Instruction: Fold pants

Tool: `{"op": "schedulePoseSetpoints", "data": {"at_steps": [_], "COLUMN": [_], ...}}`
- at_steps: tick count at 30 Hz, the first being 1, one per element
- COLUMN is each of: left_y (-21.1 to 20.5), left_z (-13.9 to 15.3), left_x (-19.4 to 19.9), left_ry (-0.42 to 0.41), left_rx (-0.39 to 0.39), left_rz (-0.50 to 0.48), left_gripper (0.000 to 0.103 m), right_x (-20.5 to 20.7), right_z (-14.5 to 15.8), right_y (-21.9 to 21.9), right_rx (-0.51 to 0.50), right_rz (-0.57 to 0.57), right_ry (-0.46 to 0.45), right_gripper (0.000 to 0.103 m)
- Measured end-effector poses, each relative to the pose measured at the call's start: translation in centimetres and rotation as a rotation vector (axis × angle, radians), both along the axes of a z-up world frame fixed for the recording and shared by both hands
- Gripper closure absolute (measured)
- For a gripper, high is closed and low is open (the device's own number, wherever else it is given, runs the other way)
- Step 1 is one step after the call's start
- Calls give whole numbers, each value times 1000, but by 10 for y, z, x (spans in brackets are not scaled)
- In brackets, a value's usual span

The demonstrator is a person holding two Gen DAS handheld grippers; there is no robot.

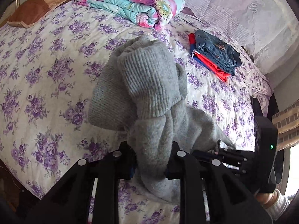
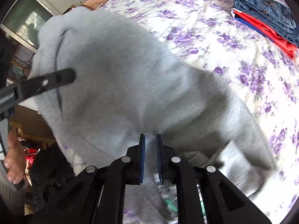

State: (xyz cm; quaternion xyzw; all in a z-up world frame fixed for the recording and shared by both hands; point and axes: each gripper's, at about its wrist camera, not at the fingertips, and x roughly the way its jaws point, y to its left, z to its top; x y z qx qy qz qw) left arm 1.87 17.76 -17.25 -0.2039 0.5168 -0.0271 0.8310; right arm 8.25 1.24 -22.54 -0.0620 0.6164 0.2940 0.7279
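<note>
Grey fleece pants [image 1: 149, 93] hang bunched over a bed with a purple-flowered sheet [image 1: 46, 74]. My left gripper [image 1: 152, 160] is shut on a fold of the grey pants, with the ribbed cuffs sticking up beyond it. In the right wrist view the pants [image 2: 121, 74] fill the middle, blurred. My right gripper [image 2: 150, 158] has its blue pads a narrow gap apart with grey cloth between them; it looks shut on the pants. The left gripper's finger shows in the right wrist view [image 2: 52, 80], pinching the pants' far edge.
A folded stack of jeans and red-blue clothes [image 1: 214, 56] lies on the bed at right. A folded flowered quilt [image 1: 134, 5] lies at the far side, a brown pillow [image 1: 31, 11] at far left. The bed's edge and floor clutter [image 2: 31, 155] are at left.
</note>
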Motion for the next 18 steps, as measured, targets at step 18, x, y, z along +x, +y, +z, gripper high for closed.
{"op": "schedulePoseSetpoints", "data": {"at_steps": [18], "left_y": [-50], "left_z": [34], "left_x": [6], "left_ry": [-61], "left_rx": [57], "left_rz": [-158], "left_gripper": [83], "right_x": [64], "right_z": [-10], "right_y": [3], "right_rx": [-1], "right_rz": [-83], "right_ry": [62], "right_gripper": [95]}}
